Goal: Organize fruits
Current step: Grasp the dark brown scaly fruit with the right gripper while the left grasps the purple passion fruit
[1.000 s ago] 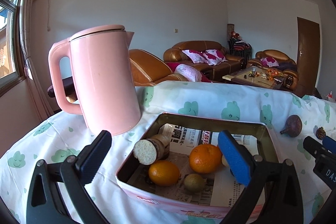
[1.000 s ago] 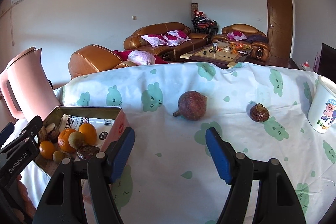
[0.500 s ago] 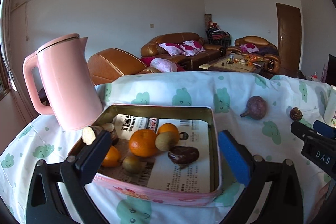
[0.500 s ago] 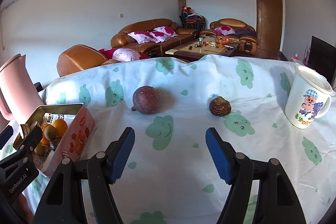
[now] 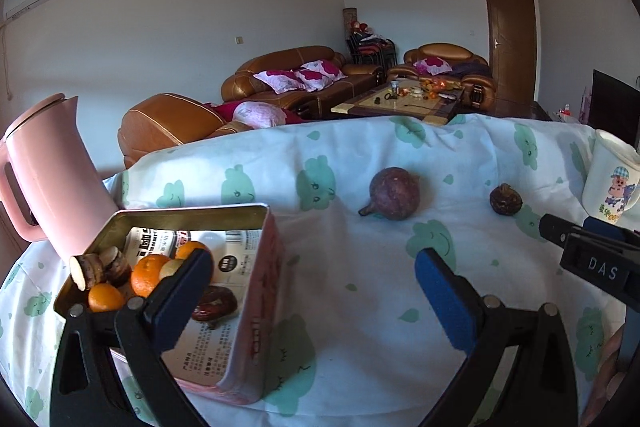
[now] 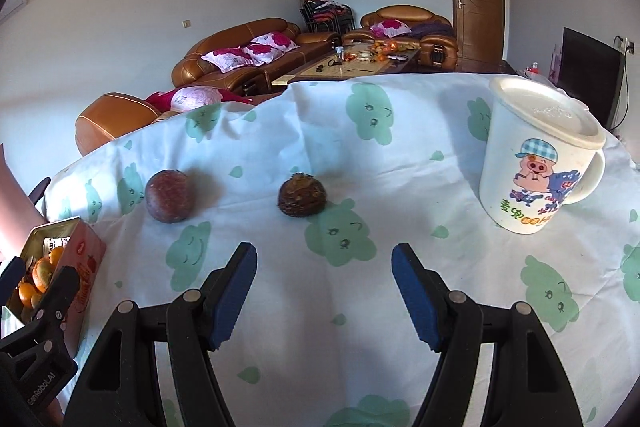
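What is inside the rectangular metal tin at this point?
Inside the rectangular metal tin: printed paper lining, oranges, cut brown root pieces and a dark wrinkled fruit. The left gripper's finger covers part of the contents.

Oranges (image 5: 147, 279) in tin (image 5: 256, 307)

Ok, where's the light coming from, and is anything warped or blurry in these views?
Left wrist view: the purple fruit casts a soft shadow to its right, so light comes from the left; the door bows from fisheye. Right wrist view: sharp, the mug leans outward.
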A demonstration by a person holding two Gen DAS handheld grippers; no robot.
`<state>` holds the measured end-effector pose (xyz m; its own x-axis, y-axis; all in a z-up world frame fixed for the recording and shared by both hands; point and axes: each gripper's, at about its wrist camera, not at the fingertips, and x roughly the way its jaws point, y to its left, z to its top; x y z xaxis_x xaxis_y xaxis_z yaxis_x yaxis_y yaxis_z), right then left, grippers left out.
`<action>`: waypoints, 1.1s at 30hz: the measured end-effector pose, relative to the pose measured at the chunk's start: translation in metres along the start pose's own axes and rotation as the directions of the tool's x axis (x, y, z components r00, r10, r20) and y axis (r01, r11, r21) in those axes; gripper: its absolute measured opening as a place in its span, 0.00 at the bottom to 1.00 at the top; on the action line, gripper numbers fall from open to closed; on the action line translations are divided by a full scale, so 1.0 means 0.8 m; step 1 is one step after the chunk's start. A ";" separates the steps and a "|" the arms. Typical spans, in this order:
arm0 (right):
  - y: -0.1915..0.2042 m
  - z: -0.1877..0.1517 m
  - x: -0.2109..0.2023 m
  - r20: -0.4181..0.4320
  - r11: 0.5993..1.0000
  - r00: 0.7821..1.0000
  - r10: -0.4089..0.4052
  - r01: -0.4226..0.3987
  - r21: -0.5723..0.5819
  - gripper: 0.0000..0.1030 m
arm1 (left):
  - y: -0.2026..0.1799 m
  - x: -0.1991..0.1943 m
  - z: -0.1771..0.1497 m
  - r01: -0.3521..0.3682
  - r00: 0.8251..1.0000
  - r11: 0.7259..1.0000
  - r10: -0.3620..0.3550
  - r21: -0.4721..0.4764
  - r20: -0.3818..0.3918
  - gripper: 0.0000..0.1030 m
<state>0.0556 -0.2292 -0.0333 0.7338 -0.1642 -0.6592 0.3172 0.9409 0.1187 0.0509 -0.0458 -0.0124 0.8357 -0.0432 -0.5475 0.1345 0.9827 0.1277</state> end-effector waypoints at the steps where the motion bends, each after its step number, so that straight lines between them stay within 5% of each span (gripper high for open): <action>1: -0.007 0.002 0.002 -0.005 1.000 1.000 -0.006 0.006 0.005 0.69 | -0.006 0.005 0.001 0.006 1.000 1.000 -0.006 0.003 -0.016 1.00; 4: -0.023 0.009 0.014 -0.042 1.000 0.999 -0.013 0.014 0.019 0.69 | -0.023 0.019 0.007 0.025 0.998 1.000 -0.024 0.018 -0.058 1.00; 11: -0.025 0.039 0.048 -0.102 0.993 0.987 0.121 -0.120 0.011 0.69 | -0.038 0.049 0.034 0.025 0.994 1.000 -0.027 -0.018 -0.101 1.00; 19: 0.029 0.058 0.108 -0.192 0.980 0.977 0.097 -0.127 -0.153 0.68 | -0.045 0.083 0.052 -0.011 0.992 0.999 0.008 -0.030 -0.126 1.00; 20: 0.034 0.056 0.109 -0.189 0.978 0.979 0.080 -0.114 -0.176 0.66 | -0.047 0.086 0.054 -0.022 0.992 0.999 0.019 -0.022 -0.125 0.99; 22: 0.036 0.056 0.104 -0.177 0.971 0.980 0.086 -0.122 -0.206 0.40 | -0.051 0.094 0.057 -0.031 0.991 0.999 0.028 -0.023 -0.133 0.99; 27: 0.017 0.058 0.098 -0.172 0.979 0.979 0.109 -0.136 -0.154 0.40 | -0.060 0.111 0.069 -0.015 0.990 0.999 0.008 -0.052 -0.144 0.99; 33: -0.007 0.064 0.079 -0.070 0.993 0.992 0.104 -0.107 -0.053 0.40 | -0.073 0.144 0.077 -0.009 0.981 0.999 0.000 -0.047 -0.195 0.98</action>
<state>0.1311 -0.2604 -0.0377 0.7186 -0.0447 -0.6940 0.2042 0.9675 0.1491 0.1719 -0.1194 -0.0318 0.7159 -0.0077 -0.6981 0.1016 0.9904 0.0933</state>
